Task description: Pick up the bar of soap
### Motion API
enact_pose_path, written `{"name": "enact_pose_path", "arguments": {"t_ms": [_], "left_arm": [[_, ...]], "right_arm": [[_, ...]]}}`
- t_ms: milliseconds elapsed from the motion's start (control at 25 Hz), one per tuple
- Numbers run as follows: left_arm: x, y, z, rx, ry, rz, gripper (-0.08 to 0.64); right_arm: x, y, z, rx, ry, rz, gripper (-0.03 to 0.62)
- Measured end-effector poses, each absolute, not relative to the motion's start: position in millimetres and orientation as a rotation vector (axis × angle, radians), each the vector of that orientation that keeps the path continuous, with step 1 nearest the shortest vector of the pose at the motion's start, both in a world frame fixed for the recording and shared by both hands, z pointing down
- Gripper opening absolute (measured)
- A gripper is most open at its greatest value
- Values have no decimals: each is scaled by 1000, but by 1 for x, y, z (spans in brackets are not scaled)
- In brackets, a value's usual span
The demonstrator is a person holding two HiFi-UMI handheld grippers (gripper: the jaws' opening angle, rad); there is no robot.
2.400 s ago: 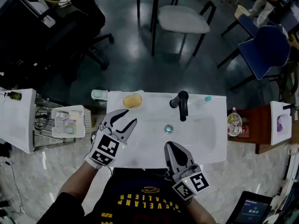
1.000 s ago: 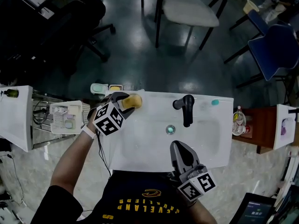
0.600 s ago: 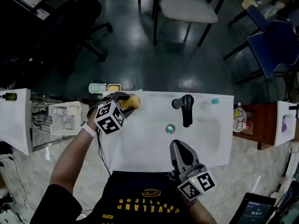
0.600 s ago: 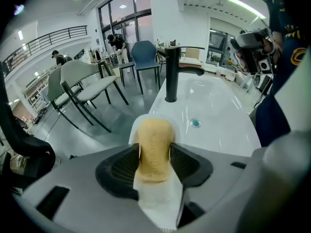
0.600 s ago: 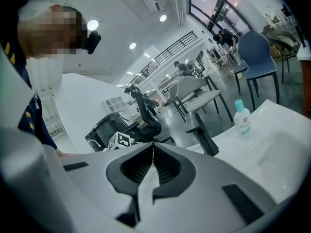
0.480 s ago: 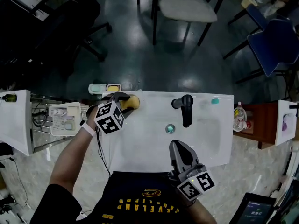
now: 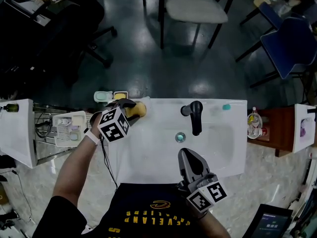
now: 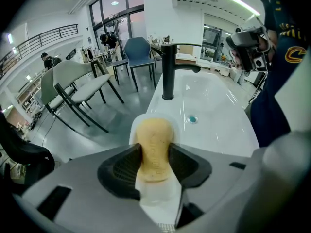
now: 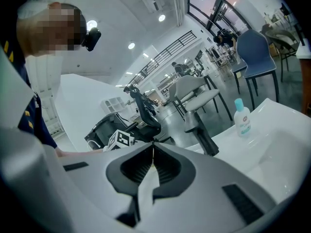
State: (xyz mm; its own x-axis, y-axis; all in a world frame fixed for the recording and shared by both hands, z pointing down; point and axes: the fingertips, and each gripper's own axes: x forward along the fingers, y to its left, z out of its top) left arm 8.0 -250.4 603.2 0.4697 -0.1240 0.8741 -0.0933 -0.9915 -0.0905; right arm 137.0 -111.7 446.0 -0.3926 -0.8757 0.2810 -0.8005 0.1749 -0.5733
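- Yellow-orange bar of soap [image 7: 138,108] sits at the far left corner of the white ceramic sink [image 7: 148,160], on the flat ledge beside the basin.
- My left claw [image 7: 129,106] points steeply down at that corner. In the left gripper view the soap [image 8: 154,135] stands on edge between the two dark ribbed pads [image 8: 124,166], and both pads touch its sides.
- Left claw [image 8: 155,152]: jaws have just been closing, and they now grip the soap, one pad on each long face.
- The bar's far end sticks out beyond the pad tips, towards the black pillar tap [image 8: 168,72].
- Whether the soap is clear of the ledge or rests on it, I cannot tell.
- The marker cube [image 7: 114,124] on the left claw faces up at the head camera.
- My right claw [image 7: 184,154] hangs over the near rim of the sink, well apart from the soap.
- Right claw [image 9: 153,148]: jaws are pressed together with nothing between them.
- The tap [image 7: 194,115] stands at the middle of the far rim, its spout reaching towards the round teal-ringed drain [image 7: 180,137].
- A small clear bottle with a teal cap [image 9: 241,115] stands on the far right of the ledge.
- Beyond the sink, a pale-seated chair with black legs [image 7: 195,6] stands on the dark glossy floor.
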Motion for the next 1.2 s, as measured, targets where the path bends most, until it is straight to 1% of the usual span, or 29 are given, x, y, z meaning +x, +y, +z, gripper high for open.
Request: {"name": "enact_pose_path", "arguments": {"t_ms": [680,880,1200], "left_arm": [[8,-255,564,-2804,366,-1421,187],[7,-249,547,-2922,431,-1316,187],[2,-230,497,-3062,530,-1084,187]], "right_arm": [[130,-107,441,-1637,2339,-996,17],[130,-104,438,-1631,2343,-990,17],[129,-100,432,-1621,2358,-964,17]]}}
